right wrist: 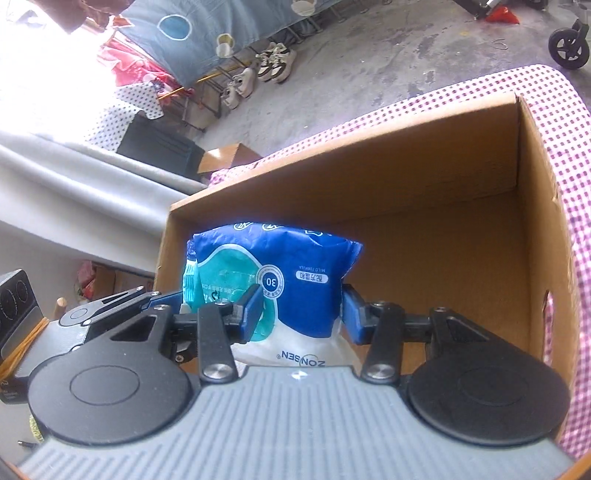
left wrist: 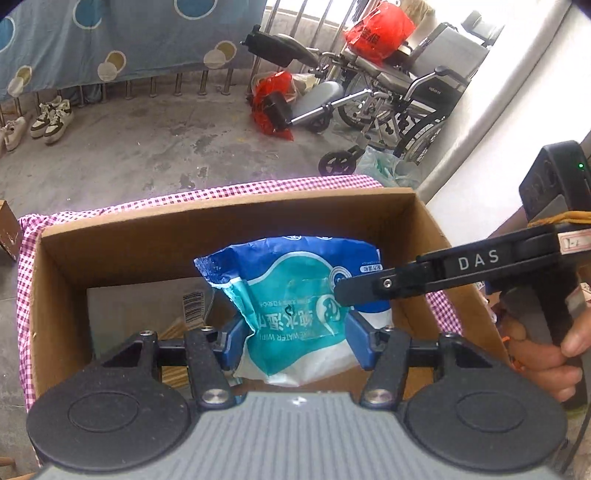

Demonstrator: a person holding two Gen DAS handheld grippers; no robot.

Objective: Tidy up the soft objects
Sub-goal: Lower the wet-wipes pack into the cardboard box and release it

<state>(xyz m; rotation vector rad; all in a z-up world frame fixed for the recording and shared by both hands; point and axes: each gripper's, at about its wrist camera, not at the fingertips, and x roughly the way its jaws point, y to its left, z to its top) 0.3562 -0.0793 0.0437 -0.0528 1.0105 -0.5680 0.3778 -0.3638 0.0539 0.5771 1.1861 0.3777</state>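
Observation:
A soft blue and teal wet-wipes pack point(left wrist: 295, 302) is held over the open cardboard box point(left wrist: 221, 221). My left gripper point(left wrist: 295, 332) is shut on the pack's lower part, its blue pads pressing both sides. My right gripper point(right wrist: 301, 314) is shut on the same pack point(right wrist: 295, 280) from the right side; it shows in the left wrist view point(left wrist: 373, 288) as a black arm marked DAS. The left gripper's fingers point(right wrist: 162, 299) show at the left in the right wrist view. The box point(right wrist: 535, 166) stands on a pink checked cloth point(right wrist: 576, 206).
A flat grey item with a barcode label point(left wrist: 147, 306) lies on the box floor. A wheelchair point(left wrist: 399, 92) with red bags point(left wrist: 380, 29), shoes point(left wrist: 51, 118) and a hanging blue sheet point(left wrist: 110, 37) stand beyond on the concrete floor. A white wall point(left wrist: 517, 110) is at the right.

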